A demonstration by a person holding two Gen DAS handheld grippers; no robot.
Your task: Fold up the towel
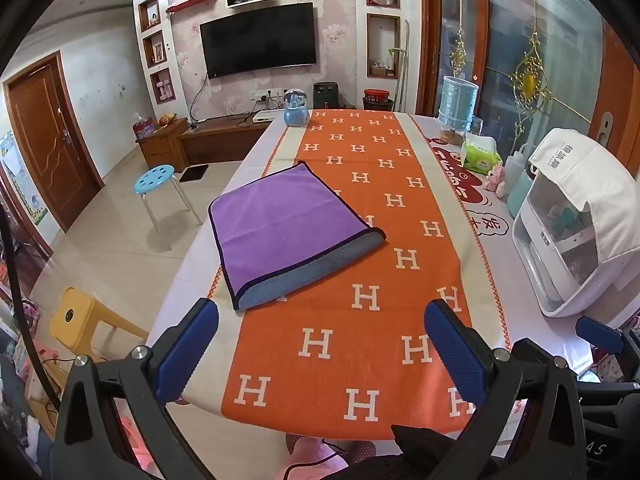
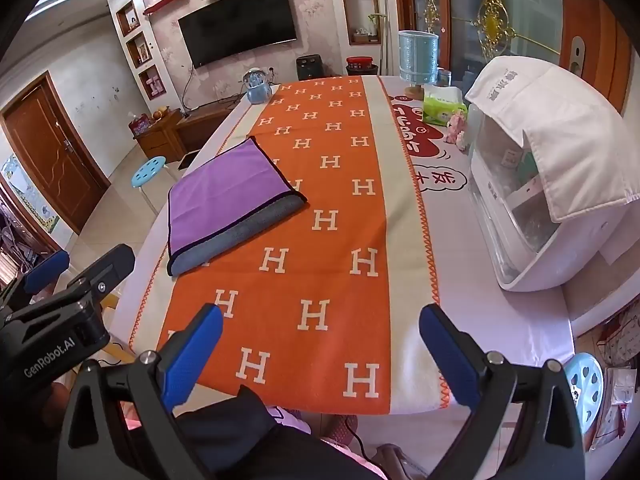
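Purple towel (image 1: 280,224) folded, grey underlayer protruding; left gripper (image 1: 320,344) and right gripper (image 2: 320,344) spread, empty, near it. Single-layer pinch risks unfolding.

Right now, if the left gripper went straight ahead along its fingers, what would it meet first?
Probably the orange H-patterned table runner; the left gripper points right of the folded purple towel, though depth is unclear.

Black plastic frames, silver screws, ribbed blue pads (image 1: 188,354) on each tool. White "GenRobot.AI" lettering on left tool (image 2: 46,276) housing.
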